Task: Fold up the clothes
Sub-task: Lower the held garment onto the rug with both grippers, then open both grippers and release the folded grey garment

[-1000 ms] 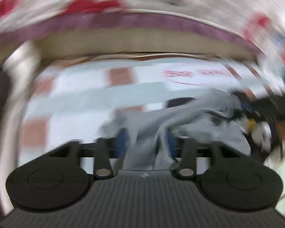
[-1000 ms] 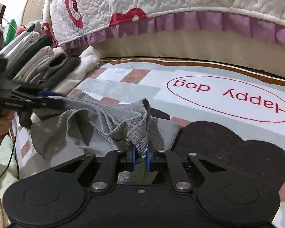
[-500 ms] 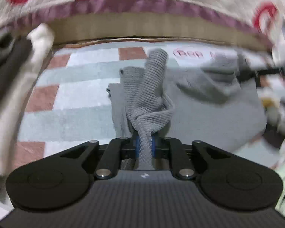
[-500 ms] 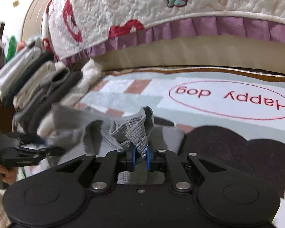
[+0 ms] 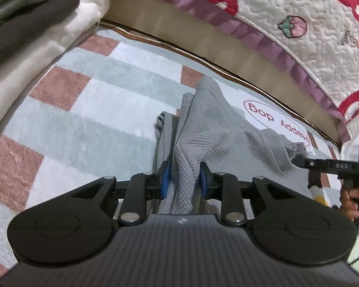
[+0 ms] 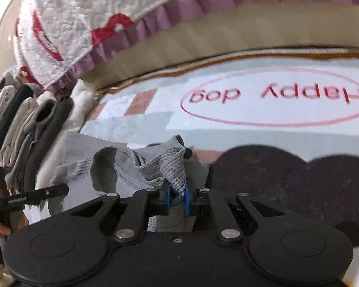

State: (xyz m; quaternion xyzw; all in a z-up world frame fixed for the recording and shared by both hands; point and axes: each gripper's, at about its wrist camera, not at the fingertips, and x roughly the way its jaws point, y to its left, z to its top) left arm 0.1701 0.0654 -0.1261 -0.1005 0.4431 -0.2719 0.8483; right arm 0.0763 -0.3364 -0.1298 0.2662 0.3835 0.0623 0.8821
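Now the grey knit garment hangs stretched over the checked rug, one bunched corner clamped between the blue pads of my left claw, another pinched in my right claw. Since half a second ago, the cloth has drawn tauter between them and the folded stack looms closer.

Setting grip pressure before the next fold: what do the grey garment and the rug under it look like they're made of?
The grey garment looks like a soft waffle or rib knit, matte, likely cotton or a blend: a fine grid texture shows, and it drapes limply from both grippers. The rug looks like short, dense plush pile, probably synthetic: fuzzy surface with a printed check pattern and lettering.
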